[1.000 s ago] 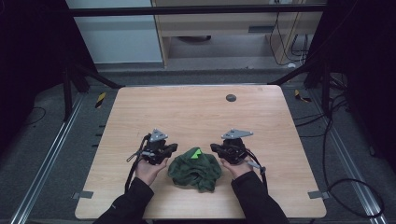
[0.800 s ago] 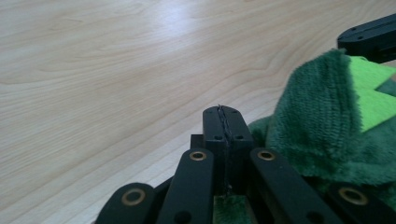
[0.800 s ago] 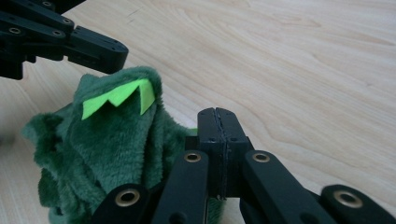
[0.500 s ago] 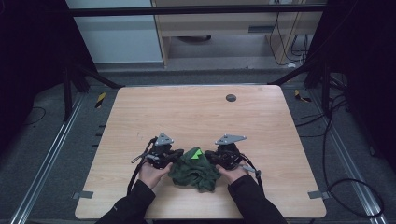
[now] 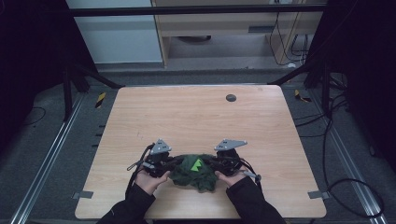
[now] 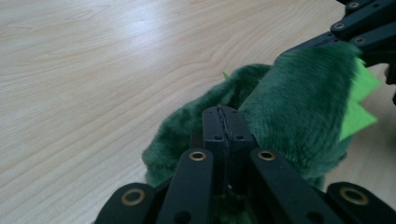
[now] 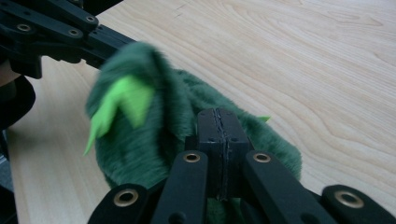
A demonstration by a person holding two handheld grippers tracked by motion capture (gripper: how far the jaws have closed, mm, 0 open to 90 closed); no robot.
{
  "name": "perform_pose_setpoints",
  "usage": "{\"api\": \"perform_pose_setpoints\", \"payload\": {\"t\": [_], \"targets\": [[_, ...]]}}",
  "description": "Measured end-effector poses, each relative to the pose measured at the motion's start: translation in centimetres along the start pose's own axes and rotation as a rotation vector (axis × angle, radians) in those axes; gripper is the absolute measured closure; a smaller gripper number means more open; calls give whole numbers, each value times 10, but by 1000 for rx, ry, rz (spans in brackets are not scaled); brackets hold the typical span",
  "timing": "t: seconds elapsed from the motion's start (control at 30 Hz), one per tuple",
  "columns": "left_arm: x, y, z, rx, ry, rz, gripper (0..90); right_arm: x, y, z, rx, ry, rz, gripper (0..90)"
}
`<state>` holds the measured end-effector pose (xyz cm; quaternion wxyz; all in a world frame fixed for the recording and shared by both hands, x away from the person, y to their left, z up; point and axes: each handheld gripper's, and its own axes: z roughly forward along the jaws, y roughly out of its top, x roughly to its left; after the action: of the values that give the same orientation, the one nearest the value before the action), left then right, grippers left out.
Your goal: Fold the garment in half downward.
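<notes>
The pale wooden worktop (image 5: 201,121) carries no readable writing, and most of its surface lies bare, with a small dark round disc (image 5: 230,97) well apart near its far edge. A dark green plush fabric bundle with bright green felt spikes (image 5: 194,171) sits near the front edge, between the two hands. The left claw (image 6: 223,122) and the right claw (image 7: 218,125) are each clenched on the plush from opposite sides.

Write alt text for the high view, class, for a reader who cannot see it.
A person's two hands press the left claw and right claw against either side of a dark green plush cloth with bright green spikes, near the front edge of a light wooden table.
</notes>
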<state>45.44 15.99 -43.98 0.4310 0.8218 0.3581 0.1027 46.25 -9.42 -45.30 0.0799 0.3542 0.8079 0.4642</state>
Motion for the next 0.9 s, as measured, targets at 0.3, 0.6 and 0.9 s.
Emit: {"api": "perform_pose_setpoints", "payload": {"t": [0.3, 0.6, 0.9], "targets": [[-12, -8, -8, 17, -30, 15, 895, 9, -8, -9, 5, 20, -8, 897], [-21, -20, -10, 38, -44, 25, 894, 16, -15, -9, 23, 36, -18, 895], [-26, -29, -6, 69, -56, 23, 894, 18, -22, -10, 39, 44, -9, 890]]}}
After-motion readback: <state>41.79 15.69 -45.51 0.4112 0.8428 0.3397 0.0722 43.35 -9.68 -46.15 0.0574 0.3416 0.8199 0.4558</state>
